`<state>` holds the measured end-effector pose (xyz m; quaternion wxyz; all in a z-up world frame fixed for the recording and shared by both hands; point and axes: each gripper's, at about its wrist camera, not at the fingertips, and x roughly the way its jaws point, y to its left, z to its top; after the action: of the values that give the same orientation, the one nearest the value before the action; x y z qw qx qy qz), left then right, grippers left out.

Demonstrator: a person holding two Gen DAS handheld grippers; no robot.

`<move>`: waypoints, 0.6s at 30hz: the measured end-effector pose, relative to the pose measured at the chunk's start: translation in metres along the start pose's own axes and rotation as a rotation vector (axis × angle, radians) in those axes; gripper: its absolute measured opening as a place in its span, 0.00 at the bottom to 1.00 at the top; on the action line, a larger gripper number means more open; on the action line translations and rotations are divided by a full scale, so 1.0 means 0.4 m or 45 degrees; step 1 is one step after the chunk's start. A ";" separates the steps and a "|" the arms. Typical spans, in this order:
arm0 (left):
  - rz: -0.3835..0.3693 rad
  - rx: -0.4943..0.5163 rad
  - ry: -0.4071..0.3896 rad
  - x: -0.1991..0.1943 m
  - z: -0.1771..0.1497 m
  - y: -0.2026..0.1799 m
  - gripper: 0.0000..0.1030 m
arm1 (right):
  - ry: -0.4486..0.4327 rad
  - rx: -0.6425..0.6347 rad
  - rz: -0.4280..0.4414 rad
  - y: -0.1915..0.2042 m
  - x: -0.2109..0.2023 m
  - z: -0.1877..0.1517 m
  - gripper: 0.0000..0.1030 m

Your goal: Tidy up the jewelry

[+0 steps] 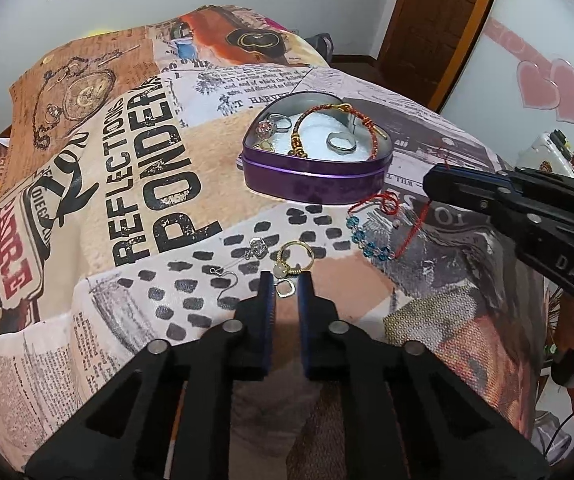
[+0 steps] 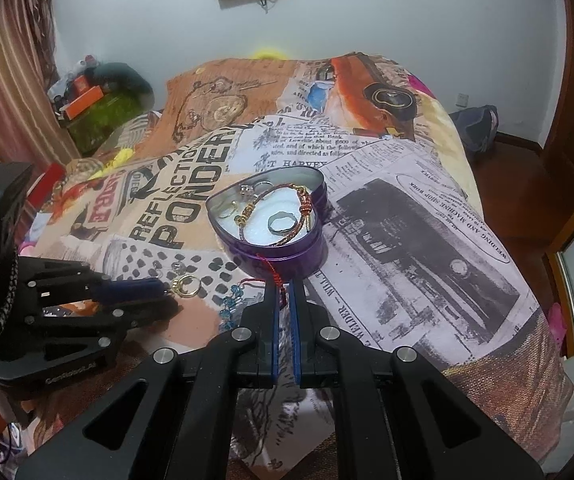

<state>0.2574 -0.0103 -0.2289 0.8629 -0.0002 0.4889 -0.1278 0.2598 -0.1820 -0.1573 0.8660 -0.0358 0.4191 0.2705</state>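
Left claw (image 1: 286, 280) pinching gold earring (image 1: 287, 276), right claw (image 2: 283, 292) pinching red cord (image 2: 273, 270) — bedspread (image 1: 159, 184) reads "REFLECTIONS PONDER"

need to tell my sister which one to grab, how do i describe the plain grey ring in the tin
Find the purple heart-shaped tin on the printed bedspread. Inside, on the white lining, the plain grey ring lies flat within the loop of the braided red bracelet. It is a wide, stoneless band; the other rings sit outside the loop.

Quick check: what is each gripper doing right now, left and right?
Left gripper: closed on the gold earring.
Right gripper: closed on the red cord of the blue-bead bracelet.
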 end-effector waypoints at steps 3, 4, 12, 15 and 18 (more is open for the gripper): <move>0.009 0.006 -0.010 -0.003 -0.001 -0.003 0.07 | -0.013 -0.001 0.003 0.003 -0.007 0.004 0.04; 0.012 0.010 -0.013 -0.005 -0.001 -0.004 0.07 | -0.019 -0.002 0.003 0.004 -0.012 0.007 0.04; 0.022 0.012 -0.060 -0.042 -0.007 -0.010 0.06 | -0.092 -0.014 -0.007 0.010 -0.061 0.037 0.04; 0.027 0.007 -0.085 -0.063 -0.006 -0.009 0.06 | -0.123 -0.020 -0.015 0.012 -0.083 0.050 0.04; 0.032 -0.001 -0.111 -0.083 0.000 -0.006 0.06 | -0.155 -0.024 -0.021 0.017 -0.102 0.061 0.04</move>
<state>0.2406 -0.0052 -0.2005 0.8850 0.0003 0.4508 -0.1166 0.2534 -0.1871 -0.1100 0.8916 -0.0308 0.3629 0.2690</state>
